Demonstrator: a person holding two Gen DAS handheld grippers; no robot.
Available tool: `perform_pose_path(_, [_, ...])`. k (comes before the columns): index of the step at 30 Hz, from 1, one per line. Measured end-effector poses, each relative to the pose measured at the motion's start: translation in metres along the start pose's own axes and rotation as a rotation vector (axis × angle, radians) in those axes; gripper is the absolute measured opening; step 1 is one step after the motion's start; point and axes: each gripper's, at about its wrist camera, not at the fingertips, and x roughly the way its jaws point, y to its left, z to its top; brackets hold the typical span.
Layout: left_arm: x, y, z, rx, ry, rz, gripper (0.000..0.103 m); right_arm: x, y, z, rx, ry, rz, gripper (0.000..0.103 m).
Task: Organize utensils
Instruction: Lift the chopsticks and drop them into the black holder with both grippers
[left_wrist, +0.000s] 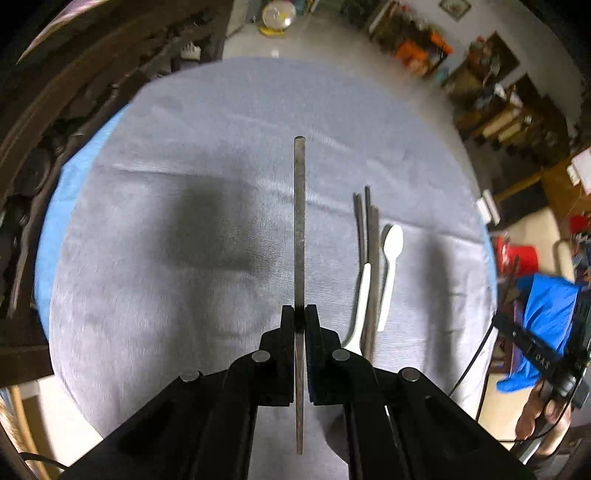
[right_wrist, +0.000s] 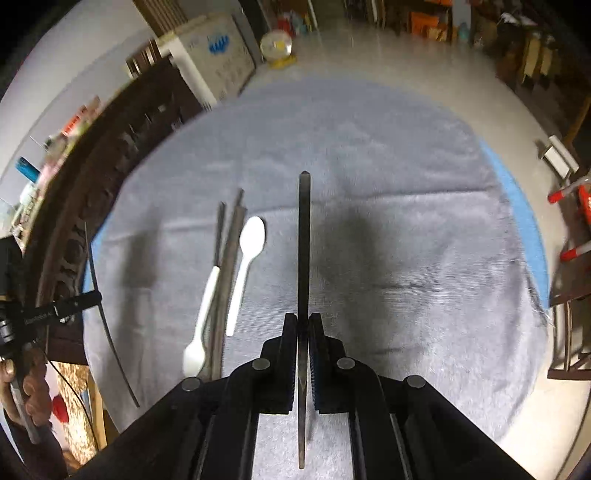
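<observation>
So each hand's got one dark chopstick pinched right now: the left gripper (left_wrist: 300, 321) has its jaws clamped on a chopstick (left_wrist: 299, 221) that runs straight out ahead of the fingers, and the right gripper (right_wrist: 303, 325) is closed the same way on its own chopstick (right_wrist: 303, 240). Both sticks are held partway along, with a tail poking back between the fingers, which I'd guess keeps them balanced and easy to lay down flat. Both look lifted clear of the grey cloth (left_wrist: 166, 155) covering the table. The sorted pile sits mid-table, toward the near edge: a few more dark chopsticks (left_wrist: 369, 236) bunched lengthwise, one white spoon (left_wrist: 390, 258) just beside them with its bowl pointing toward the far edge, and a second white spoon (left_wrist: 360, 302) flipped the other way against the bundle. My read is the held pair is meant to join that bundle, lined up parallel.
</observation>
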Motion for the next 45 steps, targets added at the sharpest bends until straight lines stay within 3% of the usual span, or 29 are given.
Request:
perform_pose_path(5, [-0.040, 0.000, -0.024, -0.024, -0.121, -0.054, 0.005, -0.046, 0.006, -0.019, 0.011, -0.126, 0.020, 0.007])
perform_pose_path(6, [-0.064, 0.002, -0.034, -0.026, -0.151, -0.064, 0.005, -0.060, 0.009, -0.025, 0.011, -0.148, 0.025, 0.007])
perform_pose_path(14, [-0.136, -0.009, -0.069, -0.029, -0.350, -0.130, 0.005, -0.129, 0.028, -0.045, 0.029, -0.333, 0.138, 0.007])
perform_pose_path(19, [-0.175, -0.017, -0.080, -0.013, -0.470, -0.162, 0.005, -0.150, 0.046, -0.053, 0.024, -0.426, 0.196, 0.007])
perform_pose_path(23, [-0.180, -0.032, -0.093, 0.011, -0.534, -0.175, 0.005, -0.145, 0.059, -0.061, 0.023, -0.463, 0.223, 0.007])
perform_pose_path(28, [-0.162, -0.040, -0.109, 0.041, -0.562, -0.167, 0.005, -0.120, 0.071, -0.077, 0.007, -0.479, 0.206, 0.007])
perform_pose_path(36, [-0.121, -0.044, -0.126, 0.074, -0.526, -0.118, 0.005, -0.082, 0.073, -0.094, -0.004, -0.430, 0.179, 0.007])
perform_pose_path(45, [-0.104, -0.041, -0.138, 0.108, -0.490, -0.101, 0.005, -0.067, 0.075, -0.107, -0.039, -0.391, 0.165, 0.007])
